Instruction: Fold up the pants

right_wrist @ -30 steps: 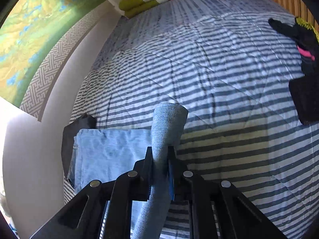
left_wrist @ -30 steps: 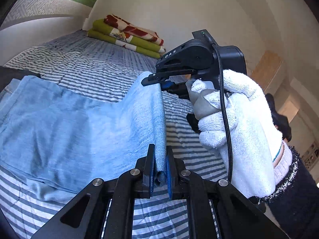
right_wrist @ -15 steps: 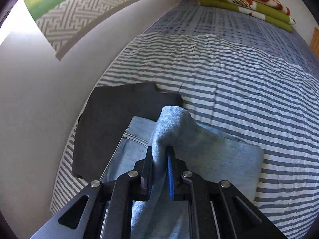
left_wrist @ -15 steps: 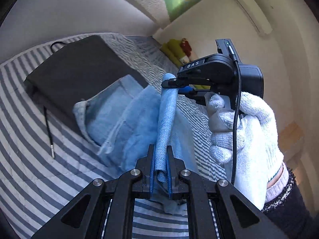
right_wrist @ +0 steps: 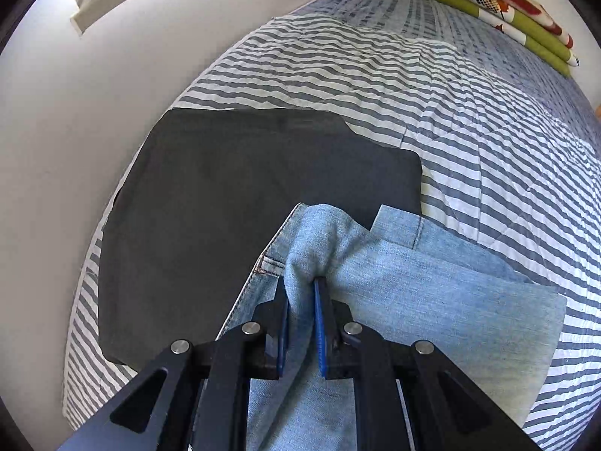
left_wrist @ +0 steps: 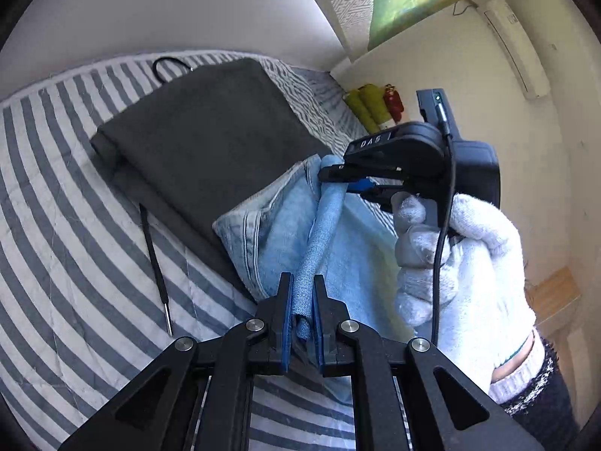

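1. Since a second ago, both grippers have carried the pinched edge of the light blue pants (right_wrist: pixel 432 300) toward the dark folded garment (right_wrist: pixel 233 203).
2. Left gripper (left_wrist: pixel 300 300) is clenched on a rolled strip of denim; the fabric below its blue pads is hidden.
3. Right gripper (right_wrist: pixel 300 300) is clenched on a bunched fold; in the left view it (left_wrist: pixel 349 180) grips the strip's far end, held by a white-gloved hand (left_wrist: pixel 462 263).
4. Pants lie doubled on the striped bed cover (right_wrist: pixel 469 112), their waistband overlapping the dark garment.
5. A thin black cord (left_wrist: pixel 154 259) lies beside the dark garment.
6. Folded green blankets (right_wrist: pixel 488 3) sit far off, partly cut off.
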### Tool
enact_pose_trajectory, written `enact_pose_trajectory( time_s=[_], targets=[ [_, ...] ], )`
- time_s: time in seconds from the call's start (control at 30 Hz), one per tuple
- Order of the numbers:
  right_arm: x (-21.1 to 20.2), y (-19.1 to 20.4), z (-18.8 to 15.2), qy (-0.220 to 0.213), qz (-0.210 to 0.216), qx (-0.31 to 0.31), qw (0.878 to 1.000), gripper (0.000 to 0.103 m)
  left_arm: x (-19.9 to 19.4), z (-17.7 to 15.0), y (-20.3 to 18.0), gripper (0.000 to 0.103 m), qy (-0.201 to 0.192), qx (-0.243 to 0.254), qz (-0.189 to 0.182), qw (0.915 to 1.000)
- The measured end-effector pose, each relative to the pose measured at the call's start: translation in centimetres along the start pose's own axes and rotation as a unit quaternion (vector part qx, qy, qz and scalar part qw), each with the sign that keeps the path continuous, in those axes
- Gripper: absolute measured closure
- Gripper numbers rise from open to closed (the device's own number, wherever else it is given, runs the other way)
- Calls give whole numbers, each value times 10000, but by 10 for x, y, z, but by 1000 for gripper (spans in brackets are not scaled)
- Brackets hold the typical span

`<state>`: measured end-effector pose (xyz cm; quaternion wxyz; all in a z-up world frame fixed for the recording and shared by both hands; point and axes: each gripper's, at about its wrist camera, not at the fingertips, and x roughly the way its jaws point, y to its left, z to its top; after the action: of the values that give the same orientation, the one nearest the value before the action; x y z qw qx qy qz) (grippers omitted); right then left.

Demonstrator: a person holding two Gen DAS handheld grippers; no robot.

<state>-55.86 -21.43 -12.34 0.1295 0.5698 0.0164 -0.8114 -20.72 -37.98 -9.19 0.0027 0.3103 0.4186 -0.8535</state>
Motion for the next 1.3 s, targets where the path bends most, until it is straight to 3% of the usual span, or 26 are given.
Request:
enact_pose_trajectory(
  time_s=[0.07,0.17,0.3,0.47,0.63,0.7,0.83,0.93,1.03,1.17,1.23,1.3],
  targets=[
    [-1,0,4,-37,143,-122,9998,87,1,6,-1,94,-60,1,5,10000],
    [-13,-16,13,138,973,1,9952,72,-5,2,-11,94,-191,224,256,9992],
    [-66,-58,11,-363,1469,125,9884,62,7,2,5,94,-64,25,371,9993],
    [-110,-119,-33,-852,1131,113,9899,61,2,7,-5,94,-239,193,310,9990],
    [-98,-157,-96,-589,815,22,9949,62,21,10,5,93,-229,249,789,9963],
    [-84,-160,-116,-443,793,33,9959,63,23,10,7,92,-179,258,755,9967],
    [-74,-152,-147,-606,604,-283,9959,64,9,9,-2,73,-376,528,1192,9908],
    [-60,-137,-159,-637,92,-761,9950,64,-14,9,-13,76,-706,450,1316,9878],
    [-67,-141,-164,-703,122,-681,9951,64,-28,4,-46,76,-938,857,976,9871],
    [-95,-150,-173,-1092,497,-385,9920,64,0,-14,-85,76,-516,1475,475,9866],
    [-97,-141,-182,-1033,704,-456,9911,64,22,-21,-86,76,-306,1570,699,9846],
    [-91,-122,-196,-965,581,-806,9904,64,42,-21,-76,76,-153,1550,1013,9826]
  ],
)
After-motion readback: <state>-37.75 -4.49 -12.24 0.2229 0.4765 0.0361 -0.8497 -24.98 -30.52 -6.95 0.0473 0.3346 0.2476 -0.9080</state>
